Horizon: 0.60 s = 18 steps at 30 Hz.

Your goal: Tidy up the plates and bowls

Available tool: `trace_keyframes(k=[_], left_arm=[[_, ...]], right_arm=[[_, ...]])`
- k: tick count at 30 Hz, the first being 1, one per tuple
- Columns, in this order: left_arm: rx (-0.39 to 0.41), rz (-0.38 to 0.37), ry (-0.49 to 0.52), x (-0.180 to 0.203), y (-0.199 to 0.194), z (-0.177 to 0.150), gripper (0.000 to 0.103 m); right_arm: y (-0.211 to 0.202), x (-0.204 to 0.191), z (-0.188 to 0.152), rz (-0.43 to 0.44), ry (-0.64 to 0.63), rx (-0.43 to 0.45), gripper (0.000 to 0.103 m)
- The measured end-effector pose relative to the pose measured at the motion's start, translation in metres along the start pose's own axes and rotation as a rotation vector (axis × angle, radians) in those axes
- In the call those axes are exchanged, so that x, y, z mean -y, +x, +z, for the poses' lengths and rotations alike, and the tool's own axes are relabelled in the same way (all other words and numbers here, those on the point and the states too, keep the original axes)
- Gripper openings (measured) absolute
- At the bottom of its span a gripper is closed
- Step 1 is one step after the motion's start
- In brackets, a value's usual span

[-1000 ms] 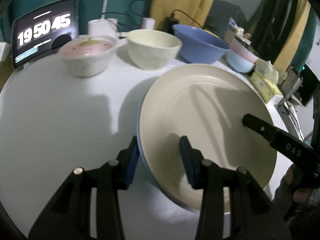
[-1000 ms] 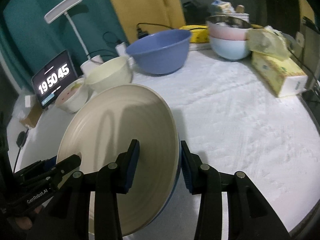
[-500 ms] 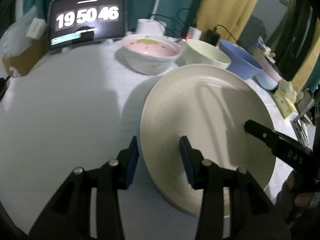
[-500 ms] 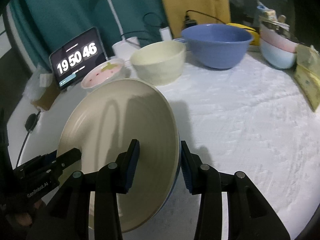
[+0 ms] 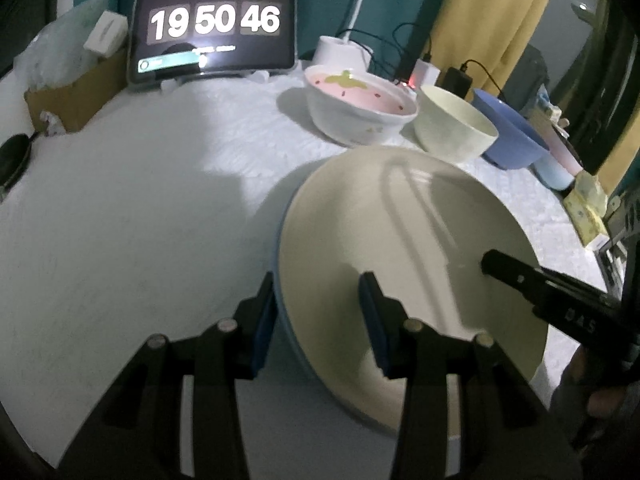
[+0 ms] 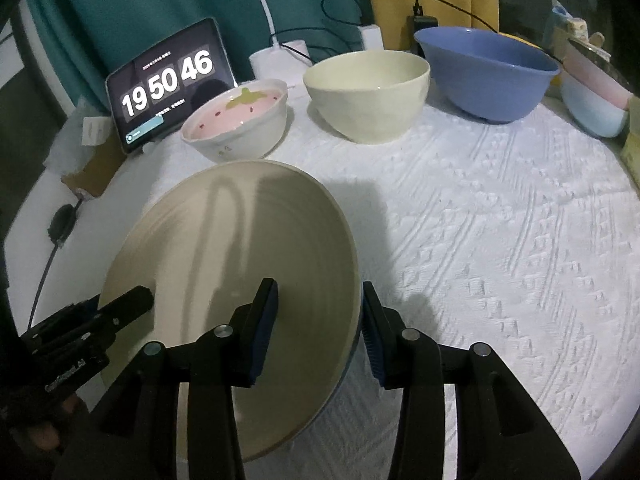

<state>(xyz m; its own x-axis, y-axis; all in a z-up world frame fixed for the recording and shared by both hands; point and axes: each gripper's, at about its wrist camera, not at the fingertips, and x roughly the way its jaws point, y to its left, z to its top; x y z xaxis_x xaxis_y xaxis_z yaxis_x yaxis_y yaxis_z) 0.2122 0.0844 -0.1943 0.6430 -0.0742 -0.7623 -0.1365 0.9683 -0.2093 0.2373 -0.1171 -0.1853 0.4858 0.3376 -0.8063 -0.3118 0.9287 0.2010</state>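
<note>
White quilted cloth covered the surface (image 6: 500, 240), and everything on it lay ahead of both claws.

Nearest was the plate (image 6: 240, 264), cream inside with a blue underside, held tilted above the cloth. The left claw (image 5: 318, 316) pinched its left edge: one finger lay under the blue outside, the other on the cream face, with the rim between the pads. The right claw (image 6: 318, 320) gripped the opposite edge the same way, its outer finger behind the rim and its inner finger on the cream face. Each claw also showed in the other's camera, reaching in from the far side, so the plate spanned the gap between them and neither hand was nearer than the other.

Beyond the plate's far rim stood a row of bowls running left to right. The pink bowl (image 6: 240, 120) with a strawberry pattern was closest to the plate and just ahead of it. Next stood the cream bowl (image 6: 368, 92), then the blue bowl (image 6: 488, 72), and at the far right a stacked pink and pale blue pair (image 6: 596, 96). Open cloth lay to the right of the plate, in front of the blue bowl.

Behind the bowls stood a tablet clock (image 5: 214, 26), cables and teal and yellow curtains.

Any set-down likely had to keep the far rim short of the pink bowl.
</note>
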Motion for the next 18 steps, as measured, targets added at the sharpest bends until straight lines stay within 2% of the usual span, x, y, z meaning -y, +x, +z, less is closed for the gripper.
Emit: trace_keyframes(k=[8, 13, 18], left_arm=[[0.002, 0.021, -0.006, 0.001, -0.004, 0.004, 0.043], [0.077, 0.054, -0.042, -0.003, -0.023, 0.012, 0.043], [0.135, 0.055, -0.039, 0.006, -0.037, 0.021, 0.044]], right_arm=[[-0.002, 0.005, 0.003, -0.001, -0.013, -0.001, 0.044], [-0.017, 0.022, 0.009, -0.014, 0.014, 0.037, 0.044], [-0.034, 0.039, 0.011, -0.023, 0.034, 0.075, 0.045]])
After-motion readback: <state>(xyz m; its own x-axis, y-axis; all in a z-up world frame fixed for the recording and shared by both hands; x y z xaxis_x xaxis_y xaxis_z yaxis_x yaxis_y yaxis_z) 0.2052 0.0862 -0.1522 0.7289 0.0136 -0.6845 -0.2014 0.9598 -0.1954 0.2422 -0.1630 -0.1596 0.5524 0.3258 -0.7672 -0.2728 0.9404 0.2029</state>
